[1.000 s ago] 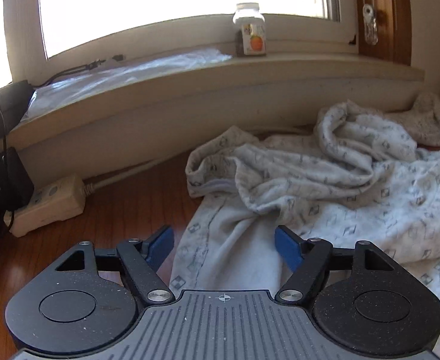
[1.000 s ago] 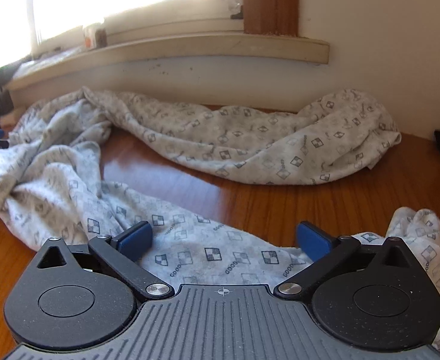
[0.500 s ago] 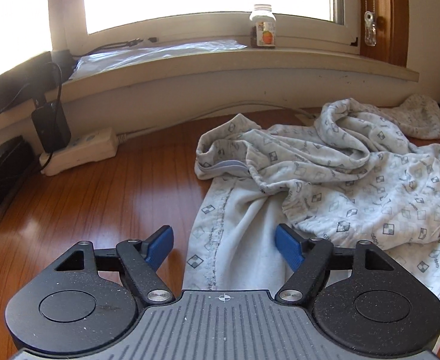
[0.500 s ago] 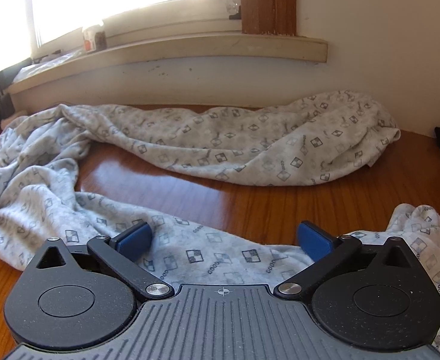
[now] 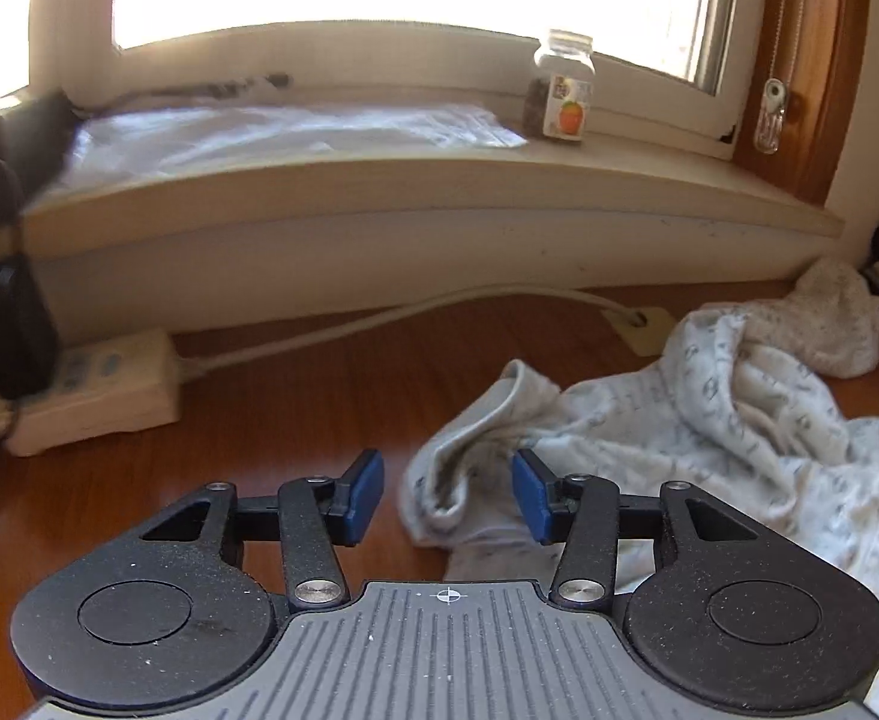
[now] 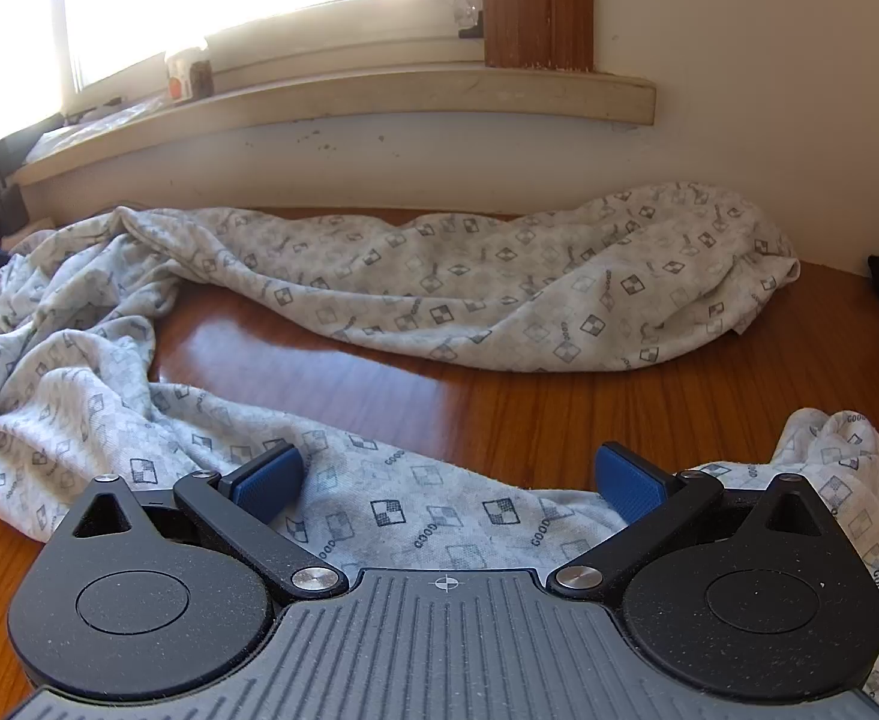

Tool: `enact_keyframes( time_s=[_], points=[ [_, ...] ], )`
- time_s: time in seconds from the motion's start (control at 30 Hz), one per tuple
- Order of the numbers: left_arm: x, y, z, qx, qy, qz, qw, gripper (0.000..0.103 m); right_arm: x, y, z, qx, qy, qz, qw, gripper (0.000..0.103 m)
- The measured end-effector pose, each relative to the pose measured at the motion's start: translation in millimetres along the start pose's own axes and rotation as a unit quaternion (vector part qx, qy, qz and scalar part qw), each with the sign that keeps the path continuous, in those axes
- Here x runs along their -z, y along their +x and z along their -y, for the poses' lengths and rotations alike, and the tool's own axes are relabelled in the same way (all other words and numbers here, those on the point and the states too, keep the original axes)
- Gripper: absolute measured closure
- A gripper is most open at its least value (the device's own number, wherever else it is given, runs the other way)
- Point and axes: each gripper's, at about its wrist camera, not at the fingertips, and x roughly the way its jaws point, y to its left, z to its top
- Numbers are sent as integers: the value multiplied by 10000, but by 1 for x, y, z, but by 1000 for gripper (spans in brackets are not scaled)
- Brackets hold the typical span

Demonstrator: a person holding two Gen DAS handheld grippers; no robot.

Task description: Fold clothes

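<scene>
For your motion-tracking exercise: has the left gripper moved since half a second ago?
Yes. The left gripper has moved in toward the windowsill, which now looms larger and nearer. Its jaws are closing, with a garment fold between them.

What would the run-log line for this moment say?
left gripper: closing, garment edge between jaws, not pinched | right gripper: open above garment | table: garment unfolded

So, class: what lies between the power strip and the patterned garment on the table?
In the left wrist view, only bare wooden table separates the power strip from the garment; the strip's white cable runs behind, along the wall.
</scene>
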Motion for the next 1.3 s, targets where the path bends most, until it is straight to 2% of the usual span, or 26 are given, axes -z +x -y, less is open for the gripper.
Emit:
enact_keyframes(
  time_s=[0.07, 0.1, 0.23, 0.27, 0.3, 0.33, 0.37, 0.4, 0.43, 0.47, 0.5, 0.53, 0.73, 0.9, 1.0, 1.1, 1.17, 1.2, 1.23, 1.27, 1.3],
  points=[
    [-4, 12, 3, -76, 20, -263, 9996, 83, 0, 0, 0, 2, 1, 0, 10000, 0],
    [-8, 10, 2, -114, -79, -121, 9998, 96, 0, 0, 0, 1, 1, 0, 10000, 0],
    [-25, -14, -4, -252, -627, 818, 9944, 96, 0, 0, -1, 8, 7, 1, 10000, 0],
    [-30, -20, -6, -286, -763, 1051, 9911, 96, 0, 0, -1, 13, 8, 0, 10000, 0],
    [-34, -27, -10, -384, -1025, 1393, 9842, 96, 0, 0, 0, 12, 7, 0, 10000, 0],
    [-39, -28, -12, -580, -1179, 1548, 9792, 96, 0, 0, 0, 9, 7, 0, 10000, 0],
    [-44, -27, -12, -803, -1281, 1627, 9750, 96, 0, -1, 0, 6, 8, 1, 10000, 0],
    [-48, -22, -11, -907, -1251, 1573, 9754, 91, 0, -1, 0, 4, 10, 2, 10000, 0],
    [-48, -15, -9, -964, -1156, 1449, 9779, 78, 0, -1, 0, 2, 11, 3, 10000, 0],
    [-47, -9, -6, -1019, -1054, 1316, 9804, 69, 0, -1, 0, 2, 12, 3, 10000, 0],
    [-43, -7, -3, -1066, -933, 1302, 9813, 55, 0, -1, 1, 3, 13, 3, 10000, 0],
    [-37, -7, -1, -1111, -807, 1329, 9816, 46, 0, -1, 1, 3, 16, 5, 10000, 0],
    [4, -27, 1, -852, -644, 1123, 9879, 43, 0, -1, 1, 4, 29, 8, 10000, 0],
    [41, -36, 25, -272, -559, 681, 9957, 44, 0, -1, 2, -4, 56, 16, 10000, 0],
    [51, -29, 38, 42, -593, 428, 9973, 43, -1, -1, 2, -2, 73, 20, 10000, 0],
    [52, -16, 54, 34, -397, 251, 9989, 44, -1, -2, 3, -19, 68, 19, 10000, 0],
    [52, -12, 59, -24, -253, 287, 9993, 50, -1, -2, 3, -16, 72, 21, 10000, 0],
    [53, -10, 62, -53, -182, 315, 9993, 67, -1, -2, 3, -17, 75, 22, 10000, 0],
    [52, -11, 63, -95, -117, 395, 9991, 95, 0, -2, 3, -20, 78, 23, 10000, 0],
    [51, -14, 64, -140, -54, 493, 9987, 101, 0, -2, 3, -23, 80, 25, 10000, 0],
    [47, -19, 64, -195, -32, 658, 9976, 102, 0, -2, 3, -25, 83, 26, 10000, 0]
  ],
)
